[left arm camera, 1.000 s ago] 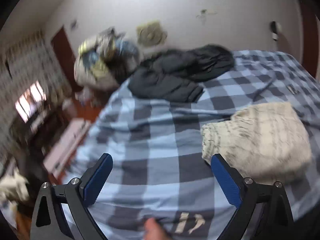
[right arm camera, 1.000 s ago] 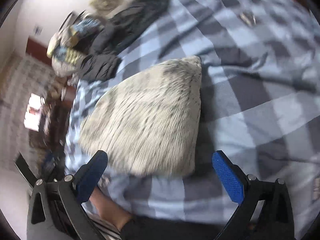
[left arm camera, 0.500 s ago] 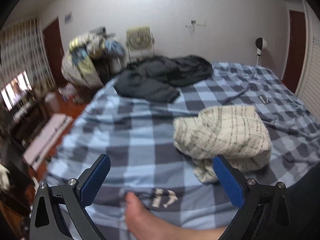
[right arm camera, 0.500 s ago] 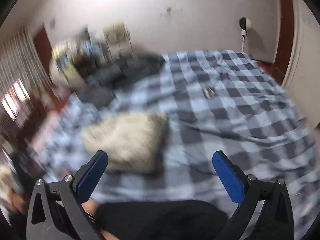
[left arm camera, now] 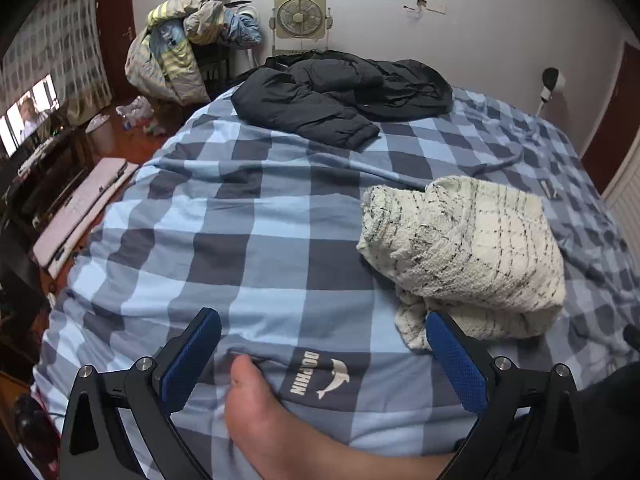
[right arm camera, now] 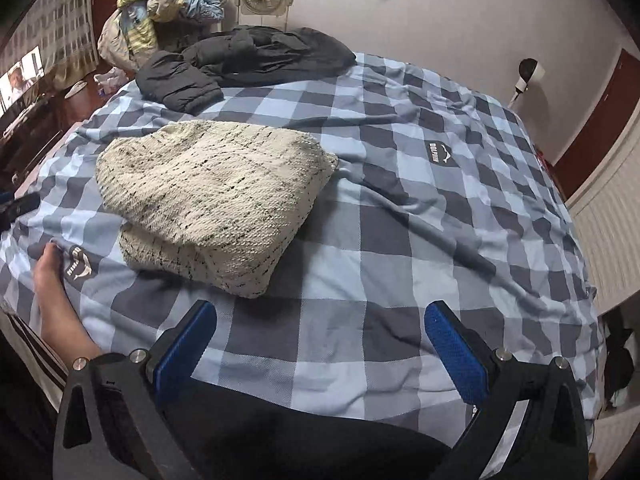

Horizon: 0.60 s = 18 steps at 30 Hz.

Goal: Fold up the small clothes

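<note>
A cream knit sweater with black flecks [left arm camera: 468,248] [right arm camera: 212,200] lies folded in a thick bundle on the blue checked bedspread [left arm camera: 248,216] [right arm camera: 420,208]. My left gripper [left arm camera: 320,356] hangs open above the near edge of the bed, its right finger just in front of the sweater's lower corner. My right gripper [right arm camera: 320,348] is open too, held back from the sweater, which lies ahead and to the left. Neither holds anything. A person's bare foot [left arm camera: 276,416] [right arm camera: 52,292] rests on the bedspread near a dolphin logo.
A heap of black jackets [left arm camera: 340,92] [right arm camera: 240,64] lies at the far side of the bed. Beyond it stand a chair piled with clothes [left arm camera: 180,48] and a box fan [left arm camera: 300,16]. A dark leg [right arm camera: 300,432] crosses the bottom of the right wrist view.
Both grippers have pulled back and risen from the sweater, and the views have steadied. The sweater now lies alone as a folded bundle, farther from both grippers.
</note>
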Available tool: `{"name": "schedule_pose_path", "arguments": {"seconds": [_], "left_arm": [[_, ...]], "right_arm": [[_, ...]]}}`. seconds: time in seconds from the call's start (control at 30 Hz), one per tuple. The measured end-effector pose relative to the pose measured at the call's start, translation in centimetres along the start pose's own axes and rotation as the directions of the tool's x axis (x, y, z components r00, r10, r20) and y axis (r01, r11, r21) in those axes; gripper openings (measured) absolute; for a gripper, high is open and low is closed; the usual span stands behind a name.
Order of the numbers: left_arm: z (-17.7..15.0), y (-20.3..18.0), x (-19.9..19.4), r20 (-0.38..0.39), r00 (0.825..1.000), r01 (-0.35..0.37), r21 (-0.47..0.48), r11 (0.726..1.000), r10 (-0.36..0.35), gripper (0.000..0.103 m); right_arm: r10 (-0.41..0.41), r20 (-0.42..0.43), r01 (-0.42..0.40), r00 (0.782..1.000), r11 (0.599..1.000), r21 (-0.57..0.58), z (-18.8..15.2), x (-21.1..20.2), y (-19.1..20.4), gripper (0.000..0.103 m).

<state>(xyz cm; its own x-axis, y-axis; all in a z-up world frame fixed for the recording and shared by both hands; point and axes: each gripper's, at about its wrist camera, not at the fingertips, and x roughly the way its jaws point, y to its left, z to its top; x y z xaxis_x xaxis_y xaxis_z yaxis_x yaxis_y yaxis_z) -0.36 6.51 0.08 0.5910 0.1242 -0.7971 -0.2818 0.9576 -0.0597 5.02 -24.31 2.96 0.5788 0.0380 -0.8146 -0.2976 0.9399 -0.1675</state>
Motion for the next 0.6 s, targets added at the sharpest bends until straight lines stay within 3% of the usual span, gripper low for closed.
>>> {"name": "schedule_pose_path", "arguments": {"seconds": [0.33,0.6], "left_arm": [[-0.6,-2.8,-1.0,0.071,0.996,-0.061,0.144,0.988,0.051,0.103],[-0.5,-2.7,-0.5,0.053,0.997,-0.063,0.139,0.988,0.057,0.103]], "right_arm": [[0.098,-0.010,-0.095,0.995,0.983,0.155,-0.2,0.8,-3.3,0.102],[0.060,0.004,-0.060,0.998,0.985,0.161,-0.2,0.5,-3.1,0.102]]}}
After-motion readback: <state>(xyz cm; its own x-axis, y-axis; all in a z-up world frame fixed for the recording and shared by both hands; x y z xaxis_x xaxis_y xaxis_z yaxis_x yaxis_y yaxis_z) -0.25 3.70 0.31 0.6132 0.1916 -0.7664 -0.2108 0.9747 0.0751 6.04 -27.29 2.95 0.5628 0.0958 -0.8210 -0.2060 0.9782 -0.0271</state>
